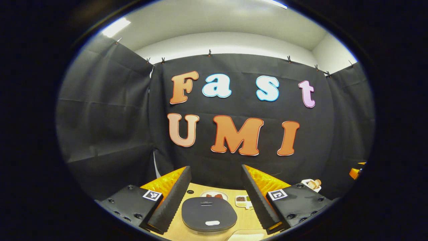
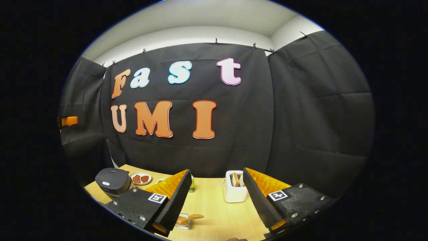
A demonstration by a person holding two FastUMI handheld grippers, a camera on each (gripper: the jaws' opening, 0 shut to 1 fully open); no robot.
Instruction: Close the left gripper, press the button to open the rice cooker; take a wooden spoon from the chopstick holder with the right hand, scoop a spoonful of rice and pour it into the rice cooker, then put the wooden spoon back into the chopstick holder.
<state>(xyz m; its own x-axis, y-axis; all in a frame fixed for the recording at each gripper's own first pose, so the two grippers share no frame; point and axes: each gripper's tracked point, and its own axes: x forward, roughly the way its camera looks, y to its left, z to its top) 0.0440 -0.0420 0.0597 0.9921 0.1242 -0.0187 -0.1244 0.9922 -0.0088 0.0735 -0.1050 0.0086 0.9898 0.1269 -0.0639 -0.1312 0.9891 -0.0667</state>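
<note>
both tongs: black screwed plates w/ square b/w marker tags, ribbed inner faces.

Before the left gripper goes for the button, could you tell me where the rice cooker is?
In the left gripper view, the dark grey rice cooker sits lid-closed on the wooden table, between the left gripper's open fingers.

No readable words or numbers stand on any object. Square black-and-white coded markers sit on the gripper bodies, not legible as text. A small mark on the rice cooker lid is too tiny to read.
</note>
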